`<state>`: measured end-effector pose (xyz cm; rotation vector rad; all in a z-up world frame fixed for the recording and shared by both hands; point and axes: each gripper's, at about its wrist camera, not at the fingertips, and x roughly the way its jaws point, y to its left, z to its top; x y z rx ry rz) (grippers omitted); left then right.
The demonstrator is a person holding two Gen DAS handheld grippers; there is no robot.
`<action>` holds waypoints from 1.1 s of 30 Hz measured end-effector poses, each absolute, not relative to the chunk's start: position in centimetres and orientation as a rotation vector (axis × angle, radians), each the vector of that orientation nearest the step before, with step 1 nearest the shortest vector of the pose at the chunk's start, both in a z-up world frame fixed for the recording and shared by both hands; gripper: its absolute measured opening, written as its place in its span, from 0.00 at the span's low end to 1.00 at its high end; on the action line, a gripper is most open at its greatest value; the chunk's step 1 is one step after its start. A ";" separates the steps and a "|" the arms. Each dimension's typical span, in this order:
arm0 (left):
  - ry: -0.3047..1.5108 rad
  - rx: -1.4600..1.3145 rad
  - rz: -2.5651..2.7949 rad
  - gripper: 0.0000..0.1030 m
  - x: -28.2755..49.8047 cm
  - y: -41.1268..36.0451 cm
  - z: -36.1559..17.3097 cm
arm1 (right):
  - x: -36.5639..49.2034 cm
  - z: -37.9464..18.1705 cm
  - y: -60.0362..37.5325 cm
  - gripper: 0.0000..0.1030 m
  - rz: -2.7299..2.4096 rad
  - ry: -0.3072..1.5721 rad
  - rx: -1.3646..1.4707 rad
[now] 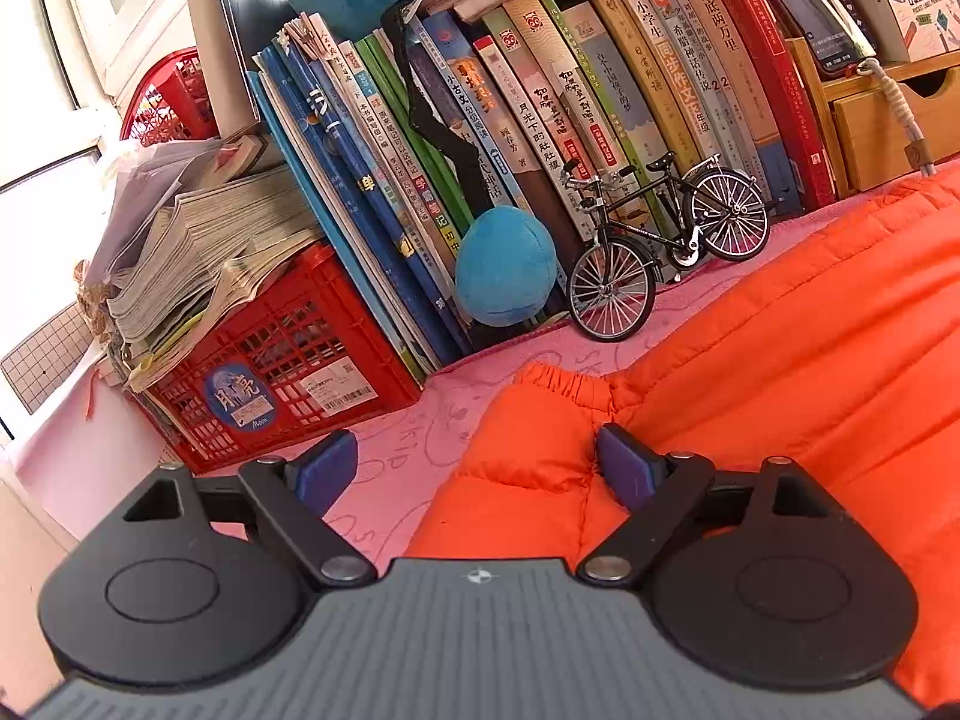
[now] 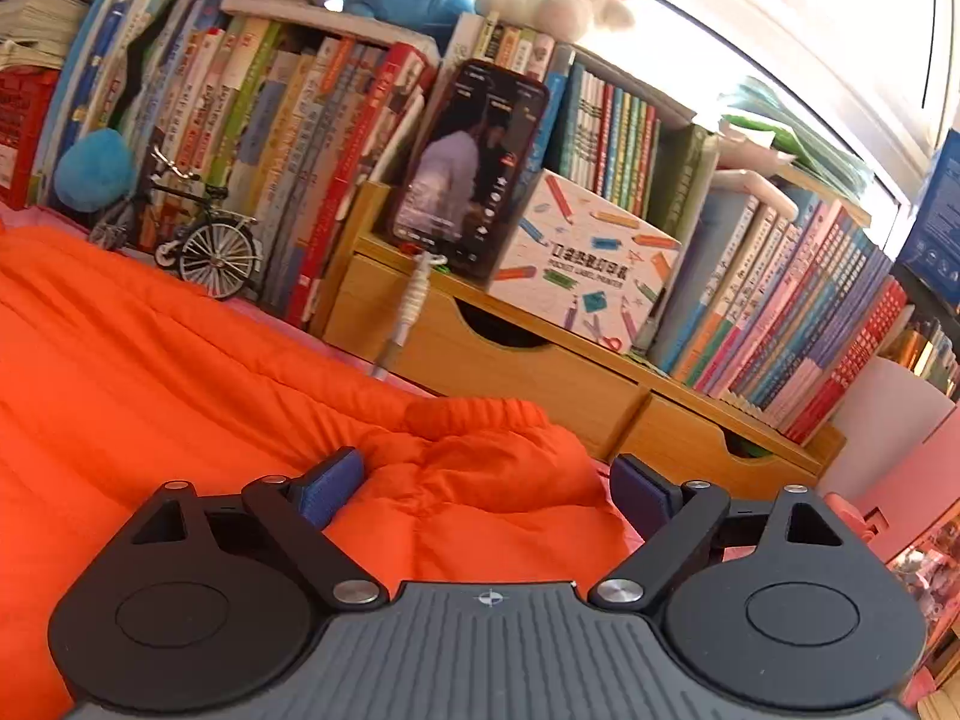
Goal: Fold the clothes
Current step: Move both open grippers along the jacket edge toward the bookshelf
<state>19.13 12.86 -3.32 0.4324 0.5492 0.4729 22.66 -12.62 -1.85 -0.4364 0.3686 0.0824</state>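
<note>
A: Jacket (image 1: 780,360) lies spread on the pink cloth (image 1: 408,450), unfolded?
B: Yes. Left gripper (image 1: 474,468) and right gripper (image 2: 486,489) gape over its cuffs at twelve o'clock, nothing grasped; books (image 1: 540,120) beyond. All folding remains.

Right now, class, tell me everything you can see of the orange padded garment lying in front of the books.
The orange padded garment is bright orange, quilted in puffy stitched bands, with a smooth, slightly shiny shell. Two elasticated gathered cuffs show, one before the left claw, one before the right claw. It lies spread and rumpled, unfolded, on a pink cloth. Both claws stand open with a cuffed end between their fingers; neither grips it.
</note>
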 end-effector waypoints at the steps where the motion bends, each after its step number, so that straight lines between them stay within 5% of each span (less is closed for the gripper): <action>1: 0.546 0.437 0.476 0.88 19.1 12.9 -3.3 | 23.2 -1.8 -13.6 0.86 0.056 0.393 -0.415; 6: 0.419 0.434 0.414 0.84 16.5 12.7 -1.6 | 23.3 -0.8 -17.3 0.87 0.002 0.403 -0.337; 12: 0.120 0.644 0.103 0.85 9.3 8.5 0.8 | 13.1 1.2 -13.6 0.98 0.288 -0.169 -0.657; 16: 0.063 0.806 -0.093 0.90 6.8 5.8 0.7 | 9.9 1.7 -11.0 1.00 0.486 -0.269 -0.806; 33: 0.373 0.572 0.122 0.91 13.3 6.7 -2.0 | 16.8 -1.8 -9.8 1.00 0.339 0.122 -0.589</action>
